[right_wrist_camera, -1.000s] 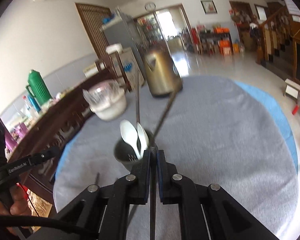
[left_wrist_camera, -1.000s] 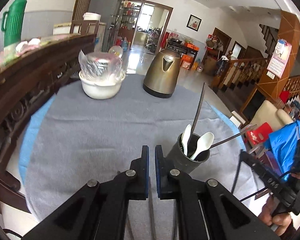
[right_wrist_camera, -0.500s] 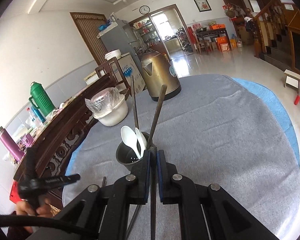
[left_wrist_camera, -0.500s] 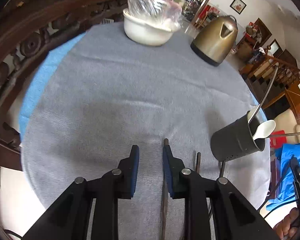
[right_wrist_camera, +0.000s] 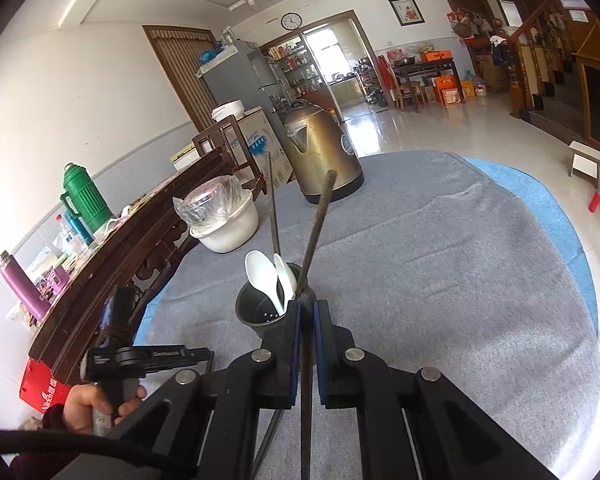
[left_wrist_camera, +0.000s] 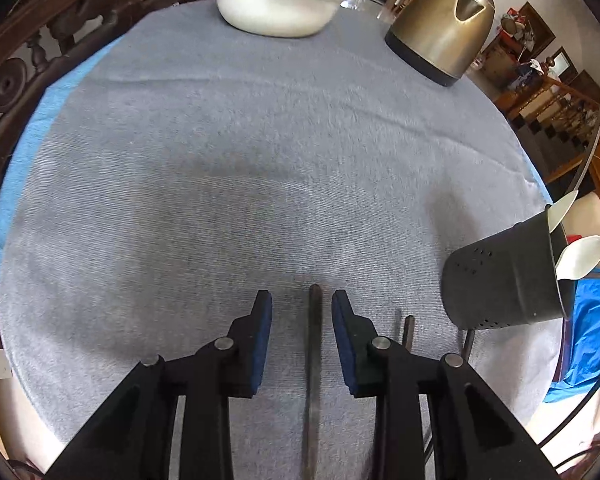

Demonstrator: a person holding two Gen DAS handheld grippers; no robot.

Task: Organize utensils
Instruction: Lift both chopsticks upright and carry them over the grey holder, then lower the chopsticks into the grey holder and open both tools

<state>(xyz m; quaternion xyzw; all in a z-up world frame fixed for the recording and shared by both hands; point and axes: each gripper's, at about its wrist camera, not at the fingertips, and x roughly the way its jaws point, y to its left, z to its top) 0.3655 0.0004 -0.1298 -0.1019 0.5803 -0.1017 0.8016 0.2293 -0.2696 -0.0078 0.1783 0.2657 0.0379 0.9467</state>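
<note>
My left gripper (left_wrist_camera: 300, 298) points down at the grey cloth and its jaws are opening. A dark chopstick (left_wrist_camera: 314, 320) lies on the cloth between the blue pads, and neither pad touches it. Two more chopsticks (left_wrist_camera: 409, 330) lie just to its right. The black utensil holder (left_wrist_camera: 504, 276) stands at the right with white spoons (left_wrist_camera: 582, 254) in it. My right gripper (right_wrist_camera: 307, 304) is shut on a dark chopstick (right_wrist_camera: 320, 216) that slants up over the holder (right_wrist_camera: 260, 314). White spoons (right_wrist_camera: 262, 276) and one upright chopstick (right_wrist_camera: 274, 216) stand in that holder.
A brass kettle (left_wrist_camera: 444, 24) and a white bowl (left_wrist_camera: 274, 8) covered with plastic stand at the far side of the round table. A carved wooden bench (right_wrist_camera: 112, 248) runs along the left. A hand (right_wrist_camera: 88, 404) holds the left gripper at the table's near left edge.
The left gripper has dropped toward the cloth and tipped downward, and its jaws went from shut to apart, now astride a lying chopstick. The right gripper kept its chopstick and hardly moved.
</note>
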